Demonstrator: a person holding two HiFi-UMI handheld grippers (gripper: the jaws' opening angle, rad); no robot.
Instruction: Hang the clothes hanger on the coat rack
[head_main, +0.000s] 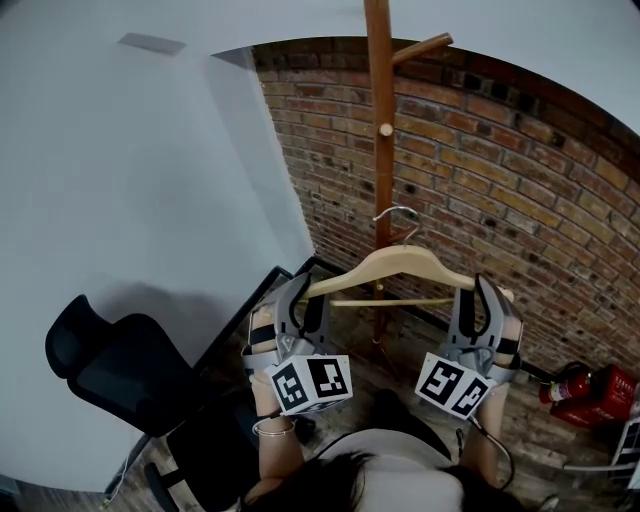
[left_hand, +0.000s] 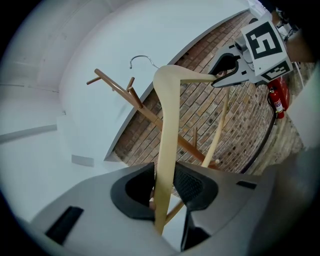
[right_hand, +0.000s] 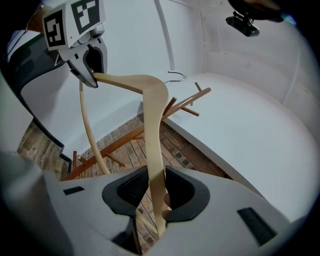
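A pale wooden clothes hanger (head_main: 395, 266) with a metal hook (head_main: 398, 214) is held level between both grippers, in front of the brown wooden coat rack (head_main: 380, 130). My left gripper (head_main: 297, 300) is shut on the hanger's left arm (left_hand: 167, 150). On the right arm (right_hand: 154, 150) my right gripper (head_main: 488, 305) is shut. The hook sits close to the rack's pole, below a side peg (head_main: 422, 46) and a small knob (head_main: 385, 129). In the left gripper view the hook (left_hand: 142, 59) shows near the rack's pegs (left_hand: 107, 81).
A red brick wall (head_main: 500, 180) stands behind the rack, meeting a white wall (head_main: 130, 200) at the left. A black office chair (head_main: 120, 380) stands at lower left. A red fire extinguisher (head_main: 585, 388) lies on the floor at the right.
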